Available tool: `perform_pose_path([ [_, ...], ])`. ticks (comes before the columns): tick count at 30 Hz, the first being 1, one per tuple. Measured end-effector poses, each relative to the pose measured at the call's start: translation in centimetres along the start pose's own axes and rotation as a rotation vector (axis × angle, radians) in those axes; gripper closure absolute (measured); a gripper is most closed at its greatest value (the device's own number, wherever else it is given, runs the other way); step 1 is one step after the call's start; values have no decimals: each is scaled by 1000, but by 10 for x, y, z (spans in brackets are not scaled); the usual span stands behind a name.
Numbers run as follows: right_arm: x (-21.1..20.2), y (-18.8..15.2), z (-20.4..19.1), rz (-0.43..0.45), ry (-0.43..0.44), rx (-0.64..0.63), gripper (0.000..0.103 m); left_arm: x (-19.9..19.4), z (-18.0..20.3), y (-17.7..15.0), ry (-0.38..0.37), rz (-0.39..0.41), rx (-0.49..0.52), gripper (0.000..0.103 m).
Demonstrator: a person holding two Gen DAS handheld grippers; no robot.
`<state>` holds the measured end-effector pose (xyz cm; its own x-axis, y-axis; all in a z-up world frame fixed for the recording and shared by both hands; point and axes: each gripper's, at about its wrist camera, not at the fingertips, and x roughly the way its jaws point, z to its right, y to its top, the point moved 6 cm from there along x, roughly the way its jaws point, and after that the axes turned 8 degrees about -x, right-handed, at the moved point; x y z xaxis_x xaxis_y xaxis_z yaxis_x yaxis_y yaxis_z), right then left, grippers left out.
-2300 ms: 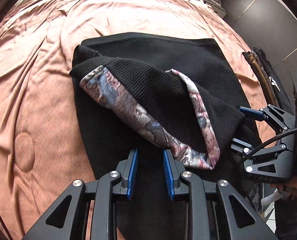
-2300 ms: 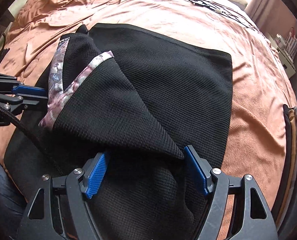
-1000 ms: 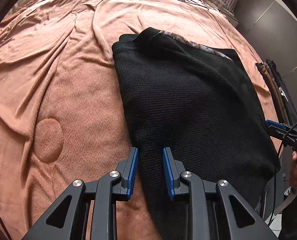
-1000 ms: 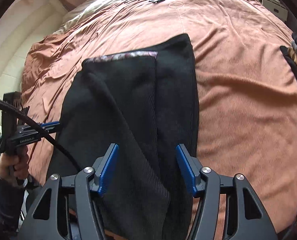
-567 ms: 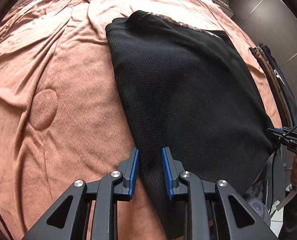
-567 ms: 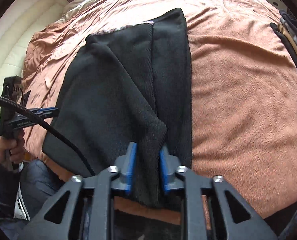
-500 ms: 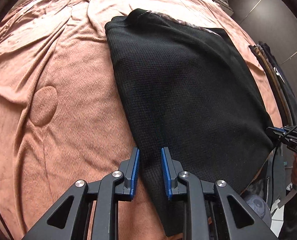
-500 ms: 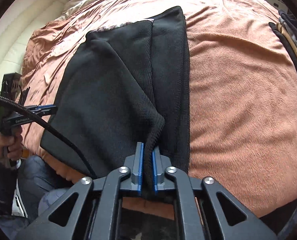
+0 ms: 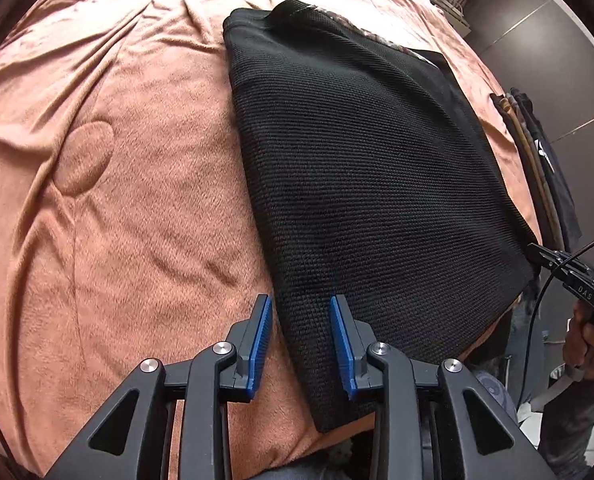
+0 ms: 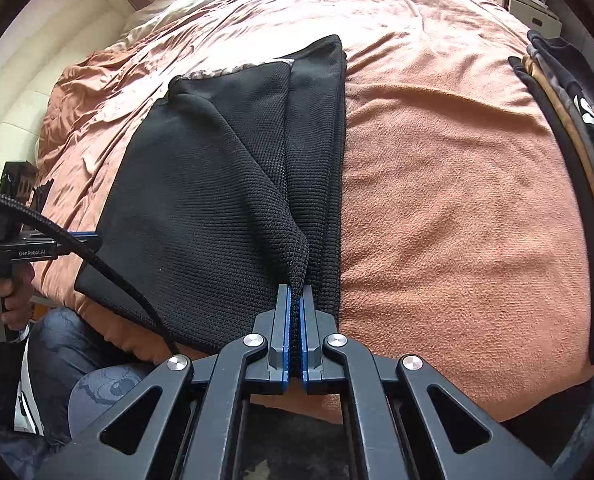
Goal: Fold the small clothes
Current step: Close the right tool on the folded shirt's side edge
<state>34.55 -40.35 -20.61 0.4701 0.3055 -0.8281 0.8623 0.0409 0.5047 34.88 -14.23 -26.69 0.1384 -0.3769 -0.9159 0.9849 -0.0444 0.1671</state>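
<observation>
Garment [image 9: 369, 168], black knit, lies folded on the brown blanket [image 9: 129, 184] at the bed's near edge, right gripper [image 10: 296, 300] clamped on its near corner fold, left gripper [image 9: 300, 312] jaws just opening, straddling the left edge unpressed.

Soft daylight from the far end puts a pale sheen on the bedspread [image 9: 129, 184], both views sharp, shadows faint, fisheye bending and dark vignetting at the edges.

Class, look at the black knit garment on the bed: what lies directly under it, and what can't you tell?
Under the black knit garment lies the brown blanket. A patterned trim peeks out at its far edge. Whatever lies between its folded layers is hidden.
</observation>
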Motion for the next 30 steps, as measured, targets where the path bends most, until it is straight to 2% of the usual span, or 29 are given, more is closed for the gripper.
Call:
perform_pose_path([
  [4, -1, -1, 7, -1, -1, 10, 103, 2, 1, -8, -45, -26, -20, 71],
  [7, -3, 0, 9, 19, 36, 43, 102, 5, 4, -16, -36, -31, -7, 71],
  [11, -3, -7, 3, -10, 92, 33, 100, 3, 9, -21, -13, -26, 20, 72],
  [12, -3, -9, 3, -15, 93, 33, 95, 3, 12, -23, -4, -26, 33, 72],
  [14, -4, -10, 8, -10, 97, 51, 69, 3, 20, -26, 14, -28, 62, 72],
  [15, -7, -9, 11, 3, 100, 63, 44, 4, 22, -27, 20, -29, 75, 72],
  [16, -10, -9, 13, 20, 101, 72, 36, 4, 26, -29, 30, -27, 94, 72],
  [20, -12, -11, 17, 38, 118, 98, 36, 6, 32, -29, 37, -29, 110, 72],
  [26, 18, -16, 29, -13, 189, 191, 36, 2, 12, -18, 7, -10, 8, 71],
  [28, 25, -17, 28, -14, 216, 197, 37, 4, 5, -17, -24, -21, -30, 71],
  [29, 26, -17, 27, -9, 222, 197, 40, 7, 1, -17, -38, -28, -51, 71],
  [30, 27, -17, 28, -6, 222, 203, 53, 7, -1, -17, -50, -33, -66, 71],
])
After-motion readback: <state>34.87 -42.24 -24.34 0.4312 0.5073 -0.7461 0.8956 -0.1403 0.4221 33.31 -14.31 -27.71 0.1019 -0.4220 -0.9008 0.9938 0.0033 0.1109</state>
